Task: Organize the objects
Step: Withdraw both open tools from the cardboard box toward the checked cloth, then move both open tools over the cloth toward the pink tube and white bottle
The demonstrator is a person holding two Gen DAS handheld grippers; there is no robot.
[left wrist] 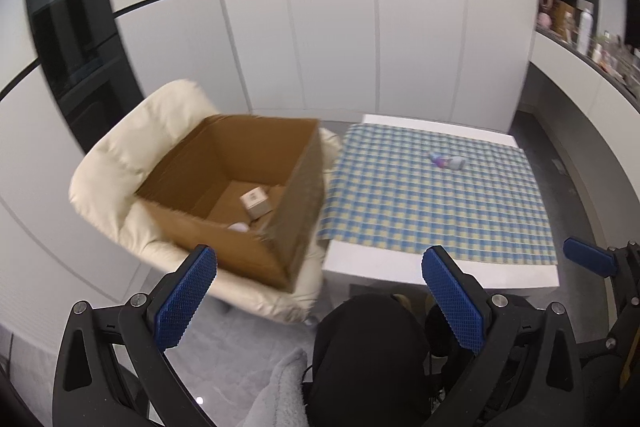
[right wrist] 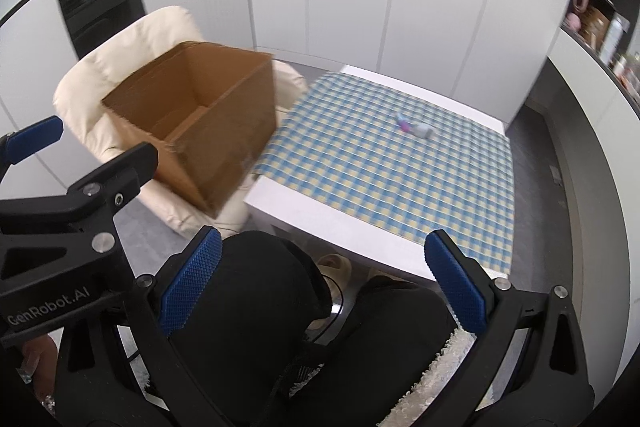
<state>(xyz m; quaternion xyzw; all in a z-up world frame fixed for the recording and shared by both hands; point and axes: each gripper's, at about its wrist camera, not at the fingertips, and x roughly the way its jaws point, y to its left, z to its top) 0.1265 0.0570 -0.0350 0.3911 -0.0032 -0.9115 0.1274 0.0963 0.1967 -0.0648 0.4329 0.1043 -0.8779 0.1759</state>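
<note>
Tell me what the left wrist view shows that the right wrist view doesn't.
Left only: inside the cardboard box, a small carton and a pale item on its floor. Right only: the other tool's "GenRobot.AI" lettering; the box floor is hidden. Both: box on the cream chair, small blurred items on the checked cloth, both jaws open and empty.

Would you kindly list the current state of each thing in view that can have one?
left hand-held gripper: open, empty, held above the lap.
right hand-held gripper: open, empty, held above the lap.
cardboard box: open-topped, on the cream armchair, holding a small carton and a pale item.
small bottle: lying on its side on the checked tablecloth.
checked tablecloth: spread flat over the white table.
</note>
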